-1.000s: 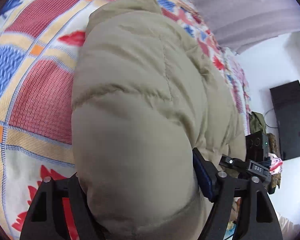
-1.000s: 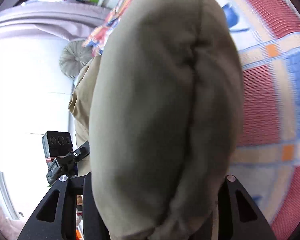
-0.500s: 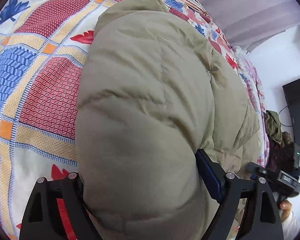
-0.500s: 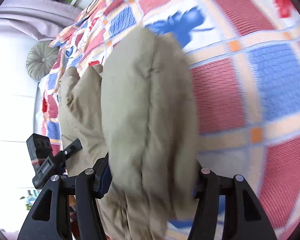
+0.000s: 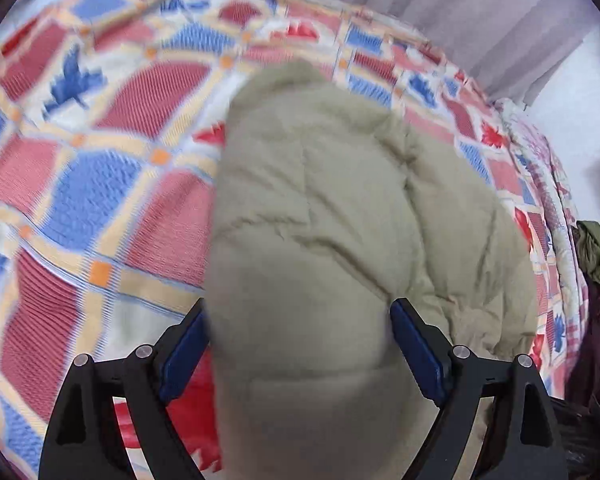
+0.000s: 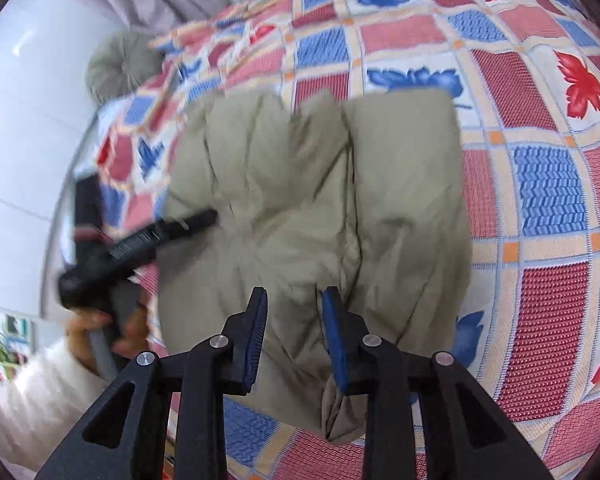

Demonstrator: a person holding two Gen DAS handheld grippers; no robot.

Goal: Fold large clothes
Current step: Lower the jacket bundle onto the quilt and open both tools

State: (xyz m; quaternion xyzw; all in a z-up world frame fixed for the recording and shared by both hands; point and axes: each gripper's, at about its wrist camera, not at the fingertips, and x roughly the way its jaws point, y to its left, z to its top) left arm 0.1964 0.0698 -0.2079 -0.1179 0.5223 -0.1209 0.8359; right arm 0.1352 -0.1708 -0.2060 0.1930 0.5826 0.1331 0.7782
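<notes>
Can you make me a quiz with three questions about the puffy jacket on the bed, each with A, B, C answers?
1. Where does the puffy jacket lie?
A. on the patchwork bedspread
B. on the floor
C. on a chair

2. What colour is the jacket?
A. bright red
B. khaki green
C. black

3. What is the left gripper doing?
A. hanging far from the jacket
B. holding a book
C. standing wide with a thick roll of jacket between its pads

Answers:
1 A: the checked bedspread shows all around the jacket.
2 B: its quilted cloth is dull khaki in both views.
3 C: in the left wrist view the roll fills the gap between the blue pads.
</notes>
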